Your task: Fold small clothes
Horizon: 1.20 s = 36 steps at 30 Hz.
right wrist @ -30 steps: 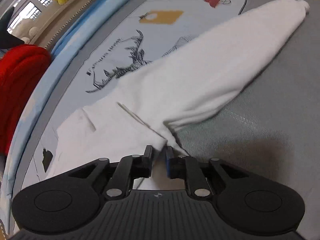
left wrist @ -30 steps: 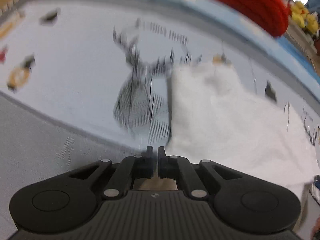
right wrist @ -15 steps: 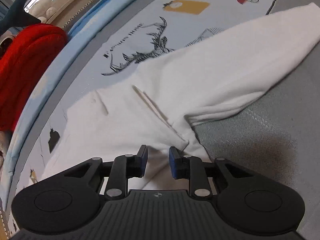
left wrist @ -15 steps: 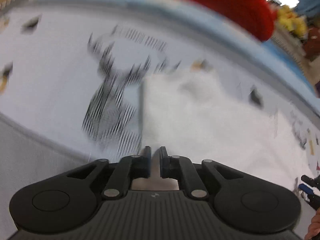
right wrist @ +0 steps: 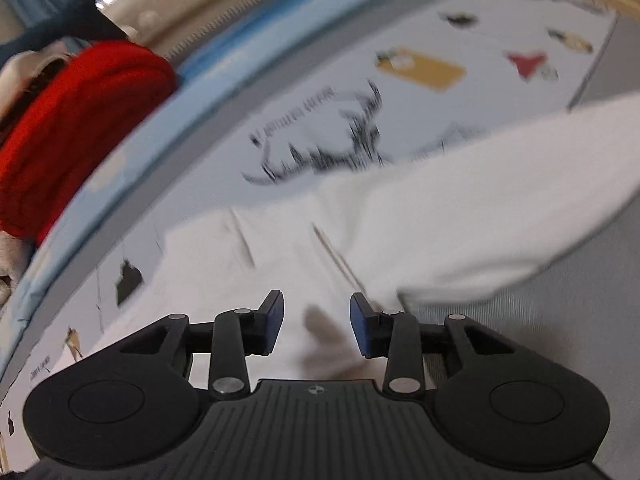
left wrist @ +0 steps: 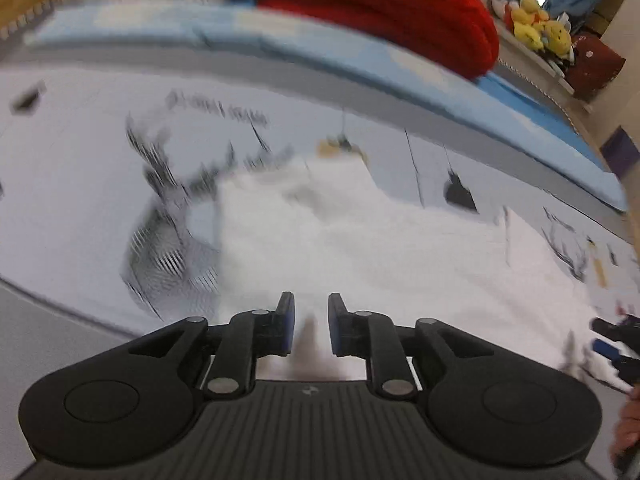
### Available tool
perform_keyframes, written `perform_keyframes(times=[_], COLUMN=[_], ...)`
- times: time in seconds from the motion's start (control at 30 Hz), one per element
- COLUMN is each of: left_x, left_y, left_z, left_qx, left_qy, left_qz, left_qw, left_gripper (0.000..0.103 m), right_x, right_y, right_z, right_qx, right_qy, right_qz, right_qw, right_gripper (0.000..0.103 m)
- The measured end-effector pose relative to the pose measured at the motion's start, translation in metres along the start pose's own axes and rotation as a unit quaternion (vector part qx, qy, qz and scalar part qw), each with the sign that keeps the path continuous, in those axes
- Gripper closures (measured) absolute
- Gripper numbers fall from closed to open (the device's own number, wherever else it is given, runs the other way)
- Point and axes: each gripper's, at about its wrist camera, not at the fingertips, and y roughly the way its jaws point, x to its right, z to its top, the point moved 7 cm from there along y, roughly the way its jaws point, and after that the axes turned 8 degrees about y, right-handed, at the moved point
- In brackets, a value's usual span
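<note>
We note the white garment (right wrist: 420,240) lying flat on the printed bedsheet (right wrist: 420,92), one sleeve out onto grey cloth. Right gripper (right wrist: 316,320): jaws just opening, moderately apart above the fabric, pinching nothing. Left gripper (left wrist: 311,322): jaws just opening, narrow gap over the garment's (left wrist: 360,248) near edge, nothing pinched.

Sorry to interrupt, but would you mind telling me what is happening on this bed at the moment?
A person with a handheld gripper in each hand is folding a white garment spread on a printed bedsheet. Both grippers have just been opening: the left gripper and the right gripper now hover over the cloth with nothing pinched, so a fold seems to have just been released. A red knitted item lies beyond.
</note>
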Motion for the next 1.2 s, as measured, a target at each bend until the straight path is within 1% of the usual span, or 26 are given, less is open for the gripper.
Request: perform_keyframes(times=[0.1,0.13,0.2,0.27,0.37,0.43,0.5,0.53,0.6,0.63,0.7,0.73,0.77,0.8,0.83,0.87,0.9,0.93,0.97,1.0,1.03,1.07,1.17,1.2], left_x=[0.002,0.001,0.002,0.007,0.025,0.04,0.057,0.068,0.086,0.094,0.108,0.113,0.116,0.121,0.125,0.131,0.136,0.14,0.144,0.146,0.148,0.148,0.143,0.141], left_y=[0.019,0.021,0.019,0.009,-0.016,-0.042,-0.071,-0.08,-0.098,-0.105,-0.113,-0.115,-0.117,-0.114,-0.107,-0.096,-0.089,-0.086,-0.086,-0.087,-0.091,-0.092,-0.089,-0.089], left_z=[-0.022,-0.029,-0.034,-0.031,-0.018,-0.009,0.0,0.005,0.011,0.013,0.014,0.012,0.008,0.002,-0.002,-0.005,-0.007,-0.005,-0.002,0.001,0.002,0.003,0.003,0.002], left_qx=[-0.063,-0.074,-0.076,-0.056,0.001,0.051,0.098,0.11,0.125,0.132,0.151,0.164,0.179,0.192,0.183,0.159,0.148,0.146,0.15,0.157,0.167,0.168,0.156,0.154], left_qy=[-0.044,-0.053,-0.062,-0.046,0.005,0.036,0.052,0.059,0.065,0.067,0.075,0.079,0.086,0.103,0.121,0.138,0.141,0.139,0.143,0.15,0.158,0.162,0.158,0.159], left_qz=[-0.016,-0.013,-0.007,0.009,0.05,0.073,0.094,0.096,0.075,0.063,0.057,0.063,0.07,0.079,0.091,0.1,0.09,0.07,0.061,0.063,0.066,0.065,0.048,0.048], left_qw=[0.9969,0.9958,0.9952,0.9973,0.9988,0.9954,0.9893,0.9876,0.9872,0.987,0.9841,0.9812,0.9775,0.9728,0.9713,0.9724,0.9747,0.9769,0.9764,0.9741,0.9711,0.9702,0.9739,0.9742], left_gripper=[0.08,0.075,0.075,0.075,0.075,0.075,0.075,0.075,0.075,0.072,0.059,0.049,0.045,0.045,0.045,0.046,0.046,0.046,0.046,0.046,0.046,0.045,0.045,0.045], right_x=[0.014,0.019,0.028,0.034,0.041,0.046,0.049,0.051,0.053,0.054,0.058,0.06,0.063,0.067,0.07,0.074,0.077,0.082,0.089,0.094,0.105,0.116,0.162,0.181], right_y=[0.0,0.001,-0.003,-0.011,-0.02,-0.027,-0.036,-0.041,-0.049,-0.054,-0.061,-0.064,-0.068,-0.071,-0.073,-0.077,-0.08,-0.082,-0.084,-0.085,-0.085,-0.084,-0.077,-0.073], right_z=[0.001,0.002,0.007,0.011,0.018,0.023,0.03,0.034,0.04,0.042,0.045,0.046,0.048,0.049,0.05,0.051,0.053,0.056,0.059,0.062,0.067,0.071,0.087,0.092], right_qx=[-0.01,-0.013,-0.009,0.001,0.012,0.018,0.028,0.036,0.048,0.054,0.061,0.064,0.065,0.067,0.069,0.073,0.078,0.084,0.087,0.089,0.09,0.089,0.084,0.077], right_qy=[0.019,0.026,0.035,0.035,0.033,0.036,0.039,0.037,0.036,0.035,0.033,0.032,0.032,0.032,0.03,0.025,0.02,0.015,0.013,0.015,0.023,0.032,0.084,0.108], right_qz=[-0.013,-0.015,-0.022,-0.024,-0.021,-0.017,-0.012,-0.011,-0.007,-0.005,-0.004,-0.004,-0.003,-0.003,-0.004,-0.005,-0.006,-0.01,-0.012,-0.014,-0.018,-0.024,-0.056,-0.07], right_qw=[1.0,0.999,0.999,0.999,0.999,0.999,0.999,0.999,0.998,0.998,0.998,0.997,0.997,0.997,0.997,0.997,0.997,0.996,0.996,0.996,0.996,0.995,0.991,0.989], right_gripper=[0.064,0.064,0.064,0.064,0.064,0.064,0.064,0.064,0.064,0.064,0.064,0.064,0.064,0.064,0.064,0.064,0.064,0.064,0.064,0.064,0.064,0.064,0.063,0.059])
